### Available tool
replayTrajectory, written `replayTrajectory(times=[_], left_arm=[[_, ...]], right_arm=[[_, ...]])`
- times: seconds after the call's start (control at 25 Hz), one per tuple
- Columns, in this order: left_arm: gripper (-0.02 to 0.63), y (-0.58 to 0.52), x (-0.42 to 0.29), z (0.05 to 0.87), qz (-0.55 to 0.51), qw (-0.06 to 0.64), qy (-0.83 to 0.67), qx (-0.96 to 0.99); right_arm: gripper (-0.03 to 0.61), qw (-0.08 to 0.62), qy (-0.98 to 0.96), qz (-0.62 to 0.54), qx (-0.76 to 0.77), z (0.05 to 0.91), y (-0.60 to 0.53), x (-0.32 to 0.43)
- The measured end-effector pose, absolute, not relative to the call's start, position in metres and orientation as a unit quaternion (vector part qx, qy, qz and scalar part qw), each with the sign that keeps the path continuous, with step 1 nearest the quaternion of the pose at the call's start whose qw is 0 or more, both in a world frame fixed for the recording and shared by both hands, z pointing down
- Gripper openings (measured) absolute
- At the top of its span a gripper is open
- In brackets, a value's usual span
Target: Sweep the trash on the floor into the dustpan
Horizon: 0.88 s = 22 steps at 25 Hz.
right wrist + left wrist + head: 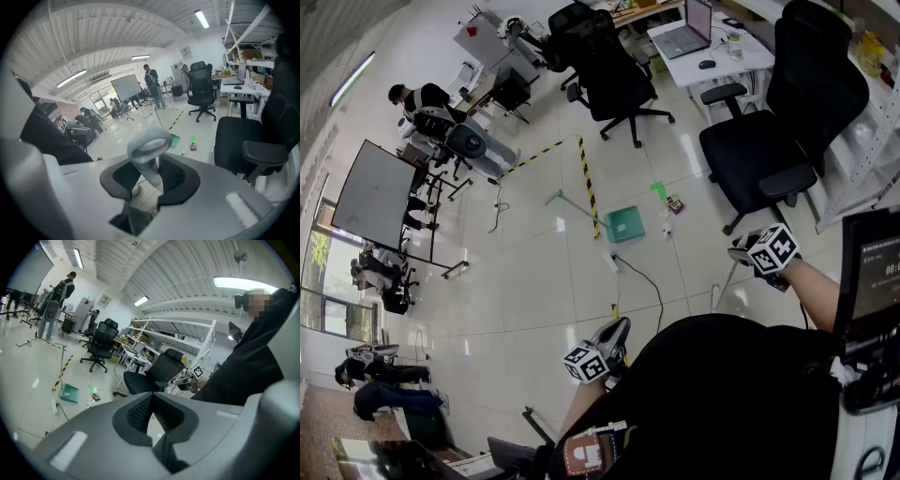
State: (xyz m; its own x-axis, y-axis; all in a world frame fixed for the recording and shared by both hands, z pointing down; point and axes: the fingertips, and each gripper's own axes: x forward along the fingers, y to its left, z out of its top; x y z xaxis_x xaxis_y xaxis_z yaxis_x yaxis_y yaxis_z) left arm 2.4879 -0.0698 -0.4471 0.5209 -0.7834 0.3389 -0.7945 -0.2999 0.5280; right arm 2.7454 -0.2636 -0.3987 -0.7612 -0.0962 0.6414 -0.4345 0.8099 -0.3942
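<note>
Right gripper (764, 253) clenched on the broom handle (150, 173), left gripper (600, 352) closed on nothing; trash (672, 203) lies just right of the green dustpan (624, 224), both well ahead, right gripper nearer.

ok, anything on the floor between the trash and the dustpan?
Nothing visible. The trash lies on bare tile beside the green dustpan, at its right in the head view. The power strip and its black cable lie nearer the person, outside that gap.
</note>
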Motion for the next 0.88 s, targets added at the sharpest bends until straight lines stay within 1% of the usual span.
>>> replayTrajectory(times=[0.24, 0.48, 0.56, 0.68, 0.88], left_arm=[[0.002, -0.091, 2.478, -0.438, 0.001, 0.327, -0.491, 0.808], [0.002, -0.116, 2.434, -0.431, -0.013, 0.326, -0.472, 0.819], [0.002, -0.128, 2.406, -0.426, -0.023, 0.322, -0.462, 0.826], [0.002, -0.147, 2.344, -0.420, -0.042, 0.322, -0.454, 0.830], [0.002, -0.175, 2.229, -0.408, -0.022, 0.316, -0.417, 0.852]], right_arm=[[0.094, 0.300, -0.901, 0.269, 0.164, -0.394, -0.298, 2.739], [0.092, 0.295, -0.895, 0.272, 0.195, -0.404, -0.325, 2.709], [0.092, 0.295, -0.891, 0.272, 0.213, -0.405, -0.337, 2.691], [0.092, 0.294, -0.881, 0.272, 0.253, -0.406, -0.356, 2.654], [0.092, 0.295, -0.848, 0.283, 0.337, -0.413, -0.391, 2.597]])
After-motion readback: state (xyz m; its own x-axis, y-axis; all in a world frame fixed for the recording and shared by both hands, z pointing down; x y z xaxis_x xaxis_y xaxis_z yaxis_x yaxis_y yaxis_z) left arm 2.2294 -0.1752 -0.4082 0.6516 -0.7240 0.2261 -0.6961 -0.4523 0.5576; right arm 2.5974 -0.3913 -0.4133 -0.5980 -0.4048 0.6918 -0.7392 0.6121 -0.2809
